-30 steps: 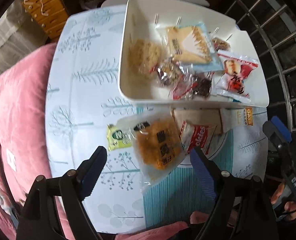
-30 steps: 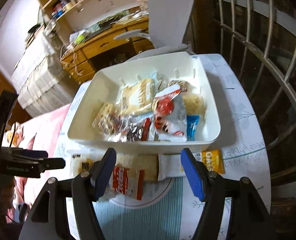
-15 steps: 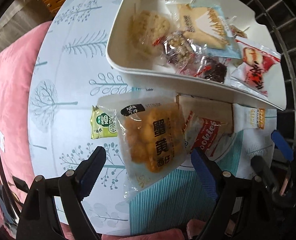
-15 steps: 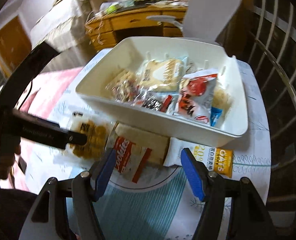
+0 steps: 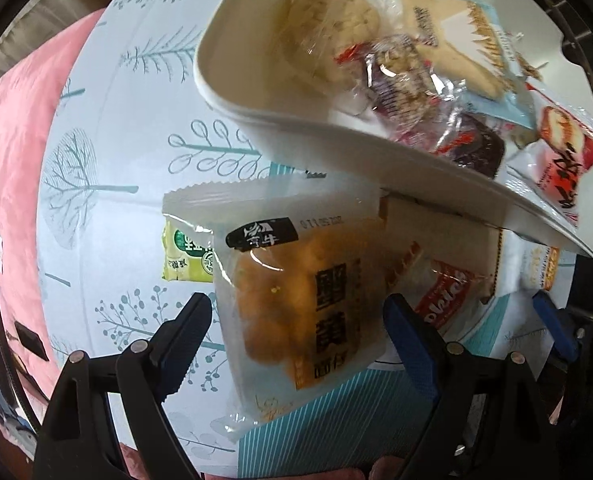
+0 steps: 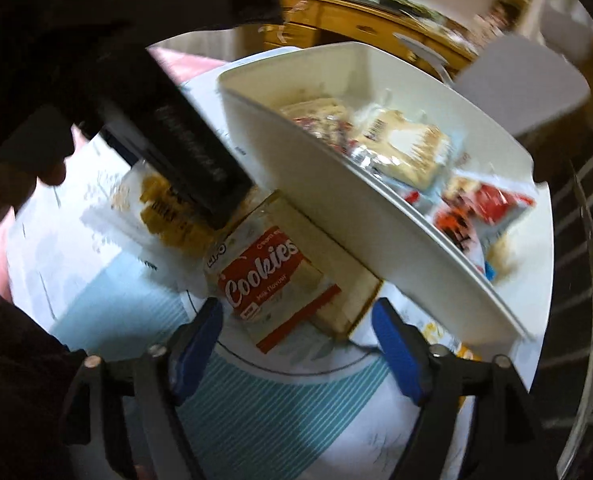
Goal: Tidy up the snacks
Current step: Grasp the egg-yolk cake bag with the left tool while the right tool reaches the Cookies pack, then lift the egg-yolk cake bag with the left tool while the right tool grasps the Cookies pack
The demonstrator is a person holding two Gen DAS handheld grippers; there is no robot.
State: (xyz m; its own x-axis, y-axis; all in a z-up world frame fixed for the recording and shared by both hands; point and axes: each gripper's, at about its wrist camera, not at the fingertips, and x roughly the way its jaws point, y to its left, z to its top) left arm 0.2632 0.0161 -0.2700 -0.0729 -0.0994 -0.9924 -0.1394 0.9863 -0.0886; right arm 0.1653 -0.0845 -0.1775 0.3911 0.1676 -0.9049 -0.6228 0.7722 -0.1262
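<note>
A white bin (image 5: pixel 296 120) holds several wrapped snacks and also shows in the right wrist view (image 6: pixel 336 208). In front of it on the table lie an orange-filled clear snack pack (image 5: pixel 304 300), a red "Cookies" pack (image 6: pixel 272 276), a small green packet (image 5: pixel 184 256) and a yellow-and-white packet (image 5: pixel 540 268). My left gripper (image 5: pixel 300 332) is open, its jaws on either side of the orange pack's lower half. My right gripper (image 6: pixel 296 328) is open, just short of the Cookies pack. The left gripper's body (image 6: pixel 168 136) crosses the right wrist view above the orange pack (image 6: pixel 164 216).
The round table has a pale tree-print cloth (image 5: pixel 108 152) with a teal striped patch (image 6: pixel 232 408). A pink cushion (image 5: pixel 8 160) lies to the left. A wooden desk (image 6: pixel 368 20), a grey chair (image 6: pixel 524 92) and a metal railing (image 6: pixel 592 240) stand behind and to the right.
Both grippers have moved forward and down toward the packs in front of the bin. The left one now straddles the orange pack; the right one has swung left onto the Cookies pack.
</note>
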